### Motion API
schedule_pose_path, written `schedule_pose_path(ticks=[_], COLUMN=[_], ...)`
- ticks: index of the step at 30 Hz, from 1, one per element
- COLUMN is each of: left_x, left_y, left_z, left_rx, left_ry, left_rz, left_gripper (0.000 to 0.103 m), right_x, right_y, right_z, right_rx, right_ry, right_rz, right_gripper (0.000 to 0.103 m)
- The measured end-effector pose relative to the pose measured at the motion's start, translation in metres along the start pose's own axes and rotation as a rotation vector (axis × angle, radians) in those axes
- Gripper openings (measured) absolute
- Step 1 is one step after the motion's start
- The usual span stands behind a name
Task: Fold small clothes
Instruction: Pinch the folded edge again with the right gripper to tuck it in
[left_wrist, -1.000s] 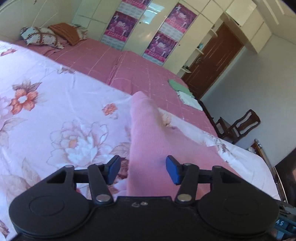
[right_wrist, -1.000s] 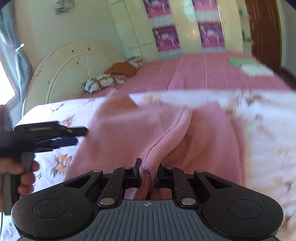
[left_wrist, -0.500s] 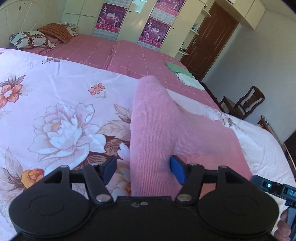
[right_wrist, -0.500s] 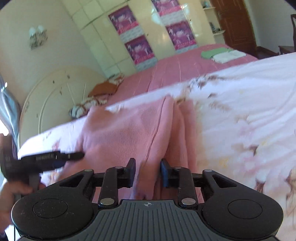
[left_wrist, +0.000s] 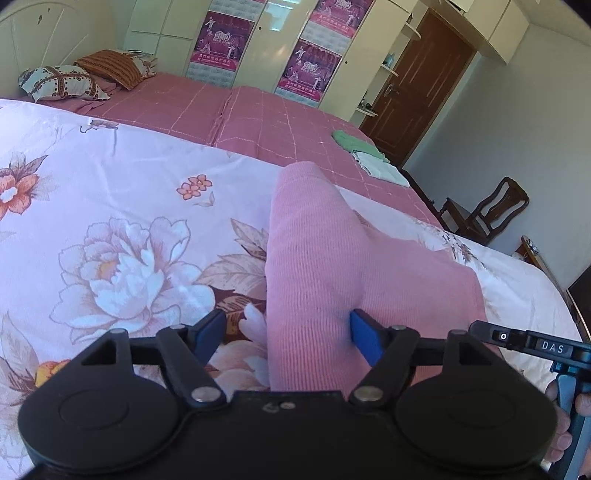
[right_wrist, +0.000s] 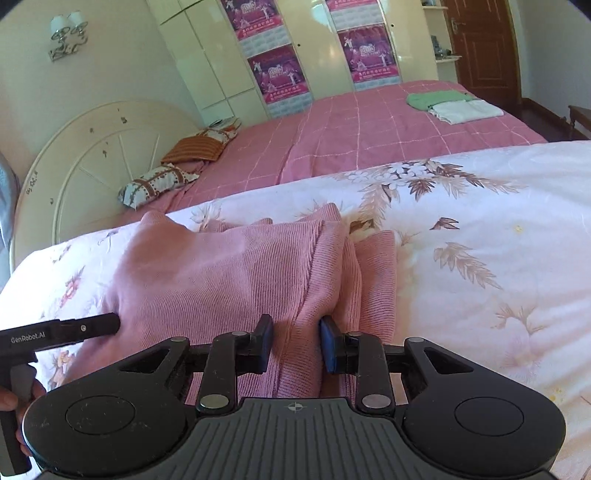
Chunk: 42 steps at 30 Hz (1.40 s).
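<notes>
A pink knit garment (right_wrist: 229, 273) lies partly folded on a floral sheet (left_wrist: 110, 206) covering a bed. The left tool (left_wrist: 288, 334) is opening, its pads spread wide with the garment's edge between them, not pinched. The right tool (right_wrist: 295, 343) stands slightly apart around a fold of the garment, not pressing it.

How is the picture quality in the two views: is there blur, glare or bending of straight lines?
Left wrist view: sharp, wardrobe doors show window glare, the door leans from fisheye bending. Right wrist view: sharp, pink knit garment evenly sunlit, glare on the wardrobe, dark corners.
</notes>
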<state>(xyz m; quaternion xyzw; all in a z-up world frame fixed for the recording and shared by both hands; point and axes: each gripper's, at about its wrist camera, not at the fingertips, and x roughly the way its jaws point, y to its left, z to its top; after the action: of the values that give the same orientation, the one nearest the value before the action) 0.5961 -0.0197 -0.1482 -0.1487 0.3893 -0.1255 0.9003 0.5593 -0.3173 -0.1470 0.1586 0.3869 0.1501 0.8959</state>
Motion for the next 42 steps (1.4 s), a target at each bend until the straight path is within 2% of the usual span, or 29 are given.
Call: schedule_pose_path(ticks=[1,3,6,7,8,9,11,14,16,19,21,23,24,25,27,32,35,38,40,42], left_x=[0.0,0.002,0.002,0.002,0.001,0.0,0.0,0.011,0.023,0.028,0.023,0.01,0.0,-0.011,-0.033,-0.069,-0.066,-0.06,-0.06,-0.06], left_y=[0.0,-0.001,-0.004,-0.006,-0.008,-0.01,-0.021,-0.031,-0.04,-0.052,-0.055,-0.045,-0.038,-0.031,-0.017,-0.003,-0.001,0.003,0.001,-0.002], left_z=[-0.001,-0.002,-0.003,-0.001,0.0,0.002,0.005,0.008,0.007,0.005,0.004,0.002,0.0,-0.004,-0.017,-0.056,-0.068,-0.069,-0.068,-0.068], left_rx=[0.001,0.011,0.014,0.015,0.016,0.021,0.061,0.056,0.068,0.084,0.12,0.103,0.085,0.067,0.027,-0.036,-0.044,-0.066,-0.051,-0.032], left_ry=[-0.001,-0.002,-0.002,-0.001,0.003,0.012,0.015,0.049,0.096,0.099,0.09,0.08,0.063,0.041,-0.004,-0.029,-0.011,-0.013,-0.01,-0.002], left_rz=[0.0,0.005,0.018,0.013,-0.007,-0.037,-0.03,-0.032,-0.004,0.043,0.047,0.001,-0.018,-0.033,-0.071,-0.094,-0.063,-0.059,-0.048,-0.035], left_gripper=[0.074,0.074,0.075,0.068,0.062,0.052,0.052,0.062,0.072,0.077,0.077,0.072,0.071,0.07,0.07,0.07,0.071,0.074,0.075,0.075], right_x=[-0.002,-0.002,0.0,0.0,-0.002,-0.006,-0.022,-0.037,-0.032,-0.004,0.001,-0.007,-0.014,-0.028,-0.056,-0.101,-0.115,-0.105,-0.091,-0.085], right_y=[-0.002,-0.007,-0.006,-0.003,0.0,0.003,0.007,0.003,-0.006,-0.02,-0.023,-0.023,-0.024,-0.025,-0.028,-0.033,-0.03,-0.021,-0.015,-0.008], right_z=[-0.001,-0.003,-0.002,-0.002,-0.001,0.0,0.004,0.01,0.013,0.007,0.004,0.006,0.007,0.007,-0.001,-0.037,-0.062,-0.074,-0.076,-0.077], right_rx=[0.011,0.053,0.035,0.015,-0.015,-0.037,-0.067,-0.093,-0.085,-0.051,-0.027,0.014,0.039,0.061,0.093,0.192,0.257,0.261,0.251,0.209], right_ry=[-0.008,0.016,0.029,0.02,0.006,-0.016,-0.087,-0.119,-0.097,-0.014,-0.025,-0.034,-0.042,-0.062,-0.101,-0.071,-0.053,0.002,0.052,0.062], right_rz=[-0.003,0.053,0.072,0.061,0.05,0.038,0.026,0.016,-0.006,-0.046,-0.05,-0.037,-0.017,0.004,0.055,0.167,0.218,0.217,0.197,0.18], right_gripper=[0.029,0.029,0.029,0.015,0.009,0.008,0.007,0.007,0.006,0.006,0.007,0.007,0.014,0.024,0.036,0.035,0.035,0.035,0.035,0.035])
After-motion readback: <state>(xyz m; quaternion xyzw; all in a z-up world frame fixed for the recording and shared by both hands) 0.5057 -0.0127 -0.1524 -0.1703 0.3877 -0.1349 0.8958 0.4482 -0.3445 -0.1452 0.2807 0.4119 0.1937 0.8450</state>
